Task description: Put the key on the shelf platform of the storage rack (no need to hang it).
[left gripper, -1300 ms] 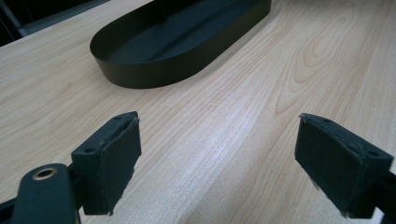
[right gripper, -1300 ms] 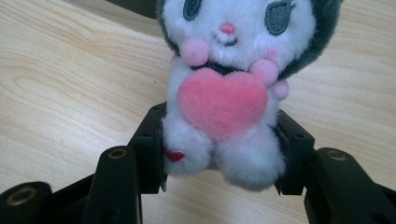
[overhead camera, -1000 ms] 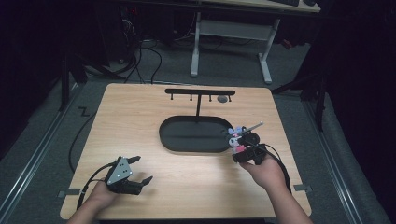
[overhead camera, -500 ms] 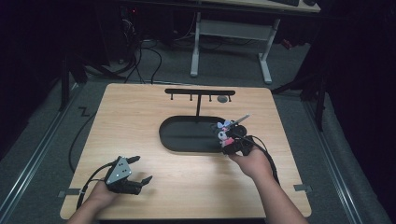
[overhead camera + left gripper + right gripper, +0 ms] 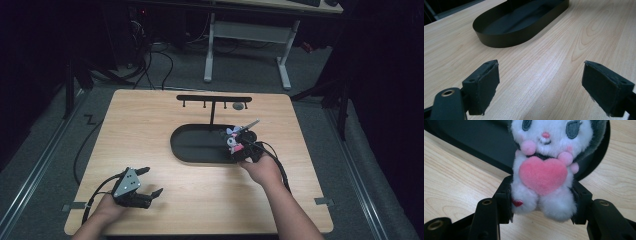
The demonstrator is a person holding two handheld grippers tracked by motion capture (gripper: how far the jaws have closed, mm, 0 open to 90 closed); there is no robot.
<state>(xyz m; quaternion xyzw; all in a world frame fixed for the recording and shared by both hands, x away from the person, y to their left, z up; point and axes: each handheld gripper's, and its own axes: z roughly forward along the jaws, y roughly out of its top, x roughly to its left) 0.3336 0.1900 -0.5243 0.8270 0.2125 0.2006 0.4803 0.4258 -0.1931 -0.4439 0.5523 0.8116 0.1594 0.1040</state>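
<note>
A small white plush toy (image 5: 544, 167) with a pink heart on its chest and a dark hood sits between the pads of my right gripper (image 5: 541, 202), which is shut on it. In the high view the plush toy (image 5: 234, 140) hangs at the right end of the black oval tray (image 5: 192, 145), with the right gripper (image 5: 241, 146) over the tray's rim. My left gripper (image 5: 150, 182) rests near the table's front left, open, with bare wood between its fingers (image 5: 482, 85). The tray (image 5: 499, 40) lies ahead of the left gripper (image 5: 541, 87).
A black T-shaped rack (image 5: 214, 100) with small hooks stands behind the tray, a round grey object (image 5: 239, 106) hanging at its right end. The wooden table (image 5: 150, 125) ends close behind the rack; cables trail off its left and right sides.
My right hand has carried the plush toy leftward, from the table right of the tray to over the tray's right end. The left gripper has stayed put.
</note>
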